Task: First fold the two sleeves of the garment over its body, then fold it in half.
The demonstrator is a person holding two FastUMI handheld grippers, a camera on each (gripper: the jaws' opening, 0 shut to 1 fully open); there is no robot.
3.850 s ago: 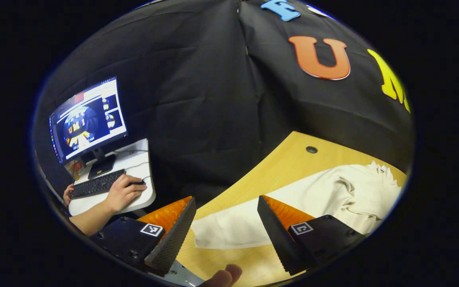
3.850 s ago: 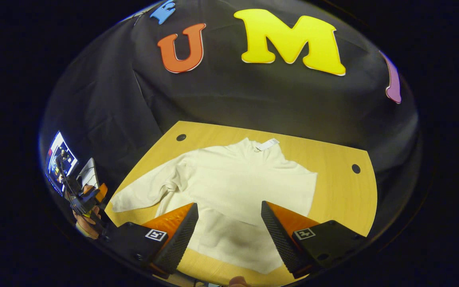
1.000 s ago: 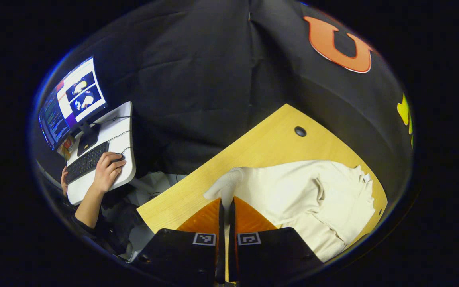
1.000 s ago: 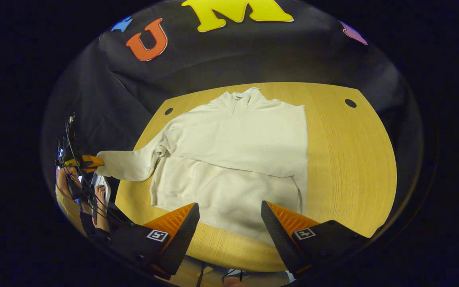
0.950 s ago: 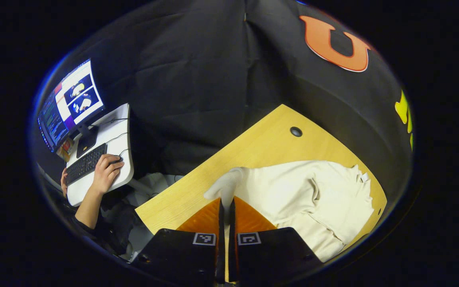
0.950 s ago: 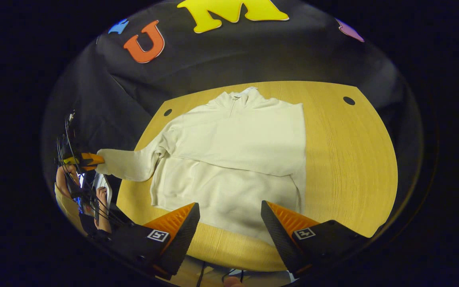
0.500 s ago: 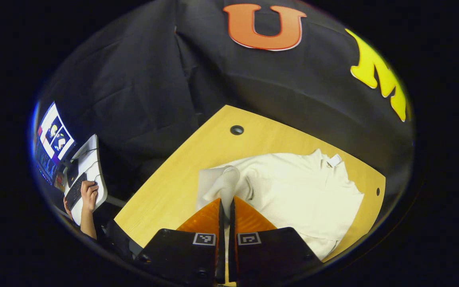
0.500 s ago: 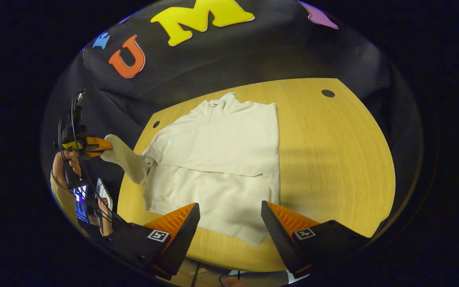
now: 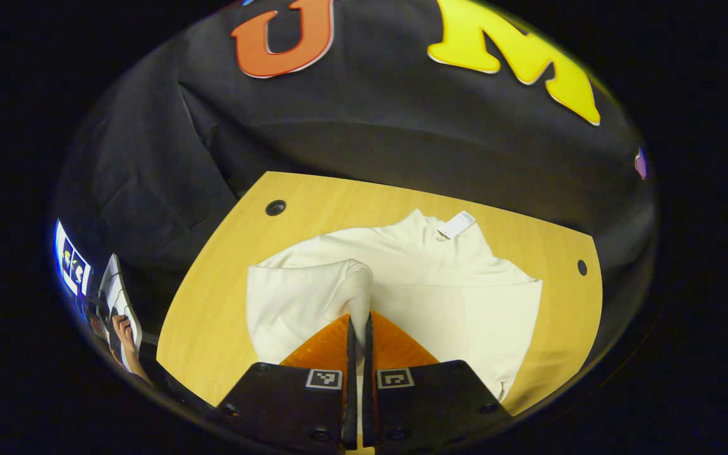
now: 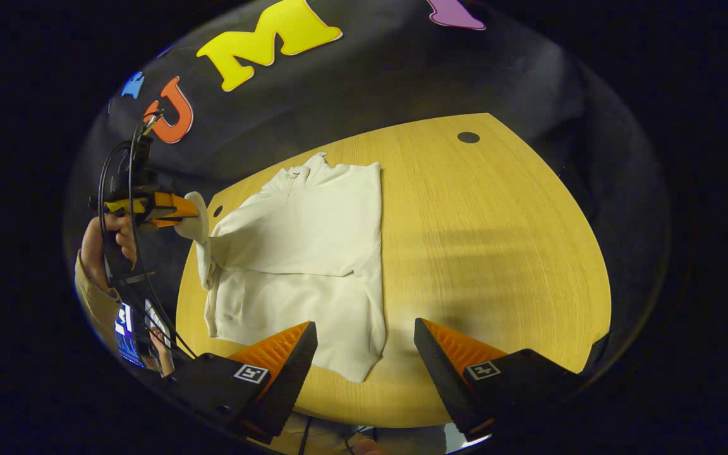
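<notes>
Now left gripper point(image 9: 356, 325) clamped on sleeve point(image 9: 354, 287) cuff, lifted over garment point(image 10: 304, 253); right gripper point(image 10: 364, 344) jaws apart, idle. Soft, floppy, light; cuff best hold.

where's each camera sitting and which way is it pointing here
Left gripper view: rides the left gripper, above the table, looking down along its shut fingers at the sleeve cuff they pinch.
Right gripper view: rides the right gripper, above the table's near edge, fingers apart; a hand holds the left gripper farther off.
Shared: the cream garment, the table, the left gripper.
</notes>
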